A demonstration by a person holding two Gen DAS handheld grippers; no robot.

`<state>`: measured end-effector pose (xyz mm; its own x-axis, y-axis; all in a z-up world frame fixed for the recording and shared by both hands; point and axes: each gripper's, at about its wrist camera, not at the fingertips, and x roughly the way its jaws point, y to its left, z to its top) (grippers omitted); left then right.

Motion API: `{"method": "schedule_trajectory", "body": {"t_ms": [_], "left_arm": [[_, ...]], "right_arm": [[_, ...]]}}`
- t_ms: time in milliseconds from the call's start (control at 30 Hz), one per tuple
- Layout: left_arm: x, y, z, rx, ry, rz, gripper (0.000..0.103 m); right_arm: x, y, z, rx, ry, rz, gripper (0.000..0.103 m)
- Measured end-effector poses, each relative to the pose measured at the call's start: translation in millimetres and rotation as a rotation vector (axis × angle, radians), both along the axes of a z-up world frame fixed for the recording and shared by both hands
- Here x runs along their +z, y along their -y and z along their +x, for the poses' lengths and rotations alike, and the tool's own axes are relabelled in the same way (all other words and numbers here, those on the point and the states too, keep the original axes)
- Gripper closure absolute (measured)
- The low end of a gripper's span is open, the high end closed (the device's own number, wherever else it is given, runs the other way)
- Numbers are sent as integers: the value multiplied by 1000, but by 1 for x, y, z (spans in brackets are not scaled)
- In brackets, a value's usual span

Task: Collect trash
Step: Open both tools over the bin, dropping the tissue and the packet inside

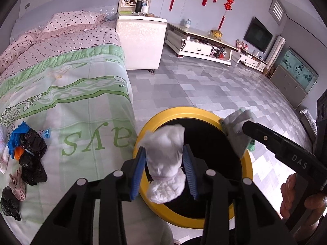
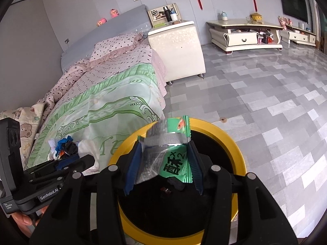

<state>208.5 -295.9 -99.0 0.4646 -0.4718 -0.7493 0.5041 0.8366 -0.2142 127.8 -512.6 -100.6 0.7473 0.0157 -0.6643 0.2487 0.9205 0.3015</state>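
A crumpled white tissue wad (image 1: pixel 165 163) hangs between the blue pads of my left gripper (image 1: pixel 164 149), above the black mouth of a round bin with a yellow rim (image 1: pixel 184 110). The jaws stand a little wider than the wad, and thin gaps show at its sides. My right gripper (image 2: pixel 164 145) is shut on a green and silver snack wrapper (image 2: pixel 169 159), also over the bin's yellow rim (image 2: pixel 224 134). The wrapper (image 1: pixel 239 128) and a right finger (image 1: pixel 265 138) also show in the left wrist view.
The bin stands on the grey tiled floor beside a bed (image 1: pixel 81 102). Near the bed's left edge lies a trash pile (image 1: pixel 28 153) of black and blue bags, with a small bottle (image 1: pixel 46 132). A white nightstand (image 1: pixel 141 40) and low cabinets (image 1: pixel 200 42) stand farther back.
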Motion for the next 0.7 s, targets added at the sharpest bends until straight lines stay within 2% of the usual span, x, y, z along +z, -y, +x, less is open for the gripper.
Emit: {"method": "schedule_trajectory", "body": {"t_ms": [167, 233, 467, 700], "left_arm": [[1, -5, -1, 10, 2, -3, 51], [3, -10, -2, 19, 12, -6, 42], [15, -37, 0, 63, 35, -14, 39], [37, -82, 1, 137, 85, -21, 32]], "right_arm": [[3, 8, -5, -30, 3, 2, 54], [5, 11, -7, -35, 6, 5, 54], [16, 0, -12, -11, 25, 0, 53], [40, -33, -8, 51, 66, -18, 48]]}}
